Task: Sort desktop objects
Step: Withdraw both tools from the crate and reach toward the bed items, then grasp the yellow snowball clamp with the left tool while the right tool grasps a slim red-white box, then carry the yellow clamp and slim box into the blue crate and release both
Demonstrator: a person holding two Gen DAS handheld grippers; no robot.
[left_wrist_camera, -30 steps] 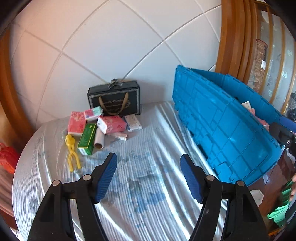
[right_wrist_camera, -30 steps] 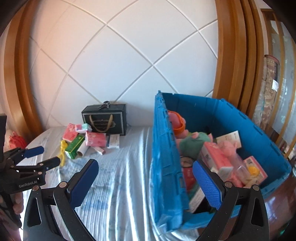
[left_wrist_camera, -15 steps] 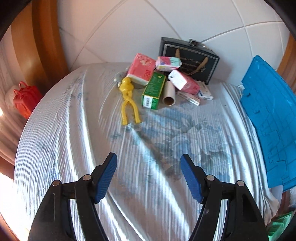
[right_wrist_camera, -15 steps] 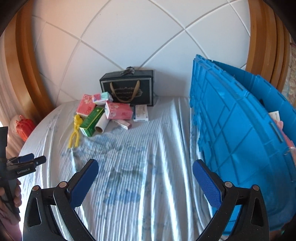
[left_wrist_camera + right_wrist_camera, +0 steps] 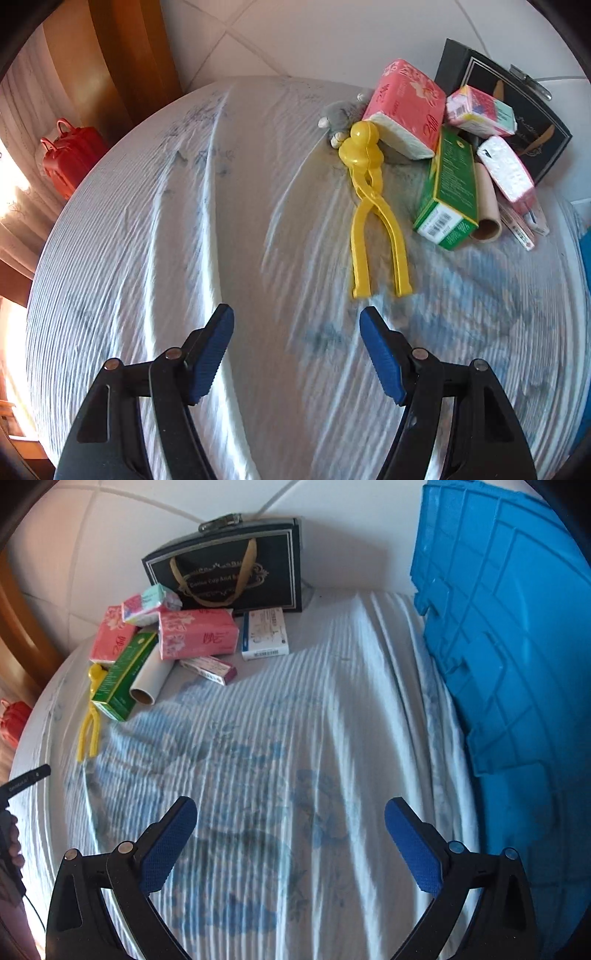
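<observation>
**Q:** Blue pads first. State of the two tools?

**A:** My left gripper (image 5: 296,325) stands spread wide, nothing between the pads, touching nothing; only the striped cloth (image 5: 184,229) lies under it. My right gripper (image 5: 290,816) is likewise spread and empty, over bare cloth.

**Q:** Nearest item to the left one?

**A:** Yellow plastic tongs (image 5: 373,218). They lie just ahead of my left fingertips and a little to the right in the left wrist view. The long axis runs away from me, two handle ends nearest, the ball-shaped head at the far end against the pink tissue pack (image 5: 404,110).

**Q:** And from the right hand?

**A:** Well apart. In the right wrist view the tongs sit at the far left edge of the pile, beside the green box (image 5: 123,675). The blue crate (image 5: 517,646) stands close on my right.

**Q:** Judgement?

**A:** Left hand is nearer. The jaw line seems to cross the handles, so a short reach forward and rightward should do.
</observation>
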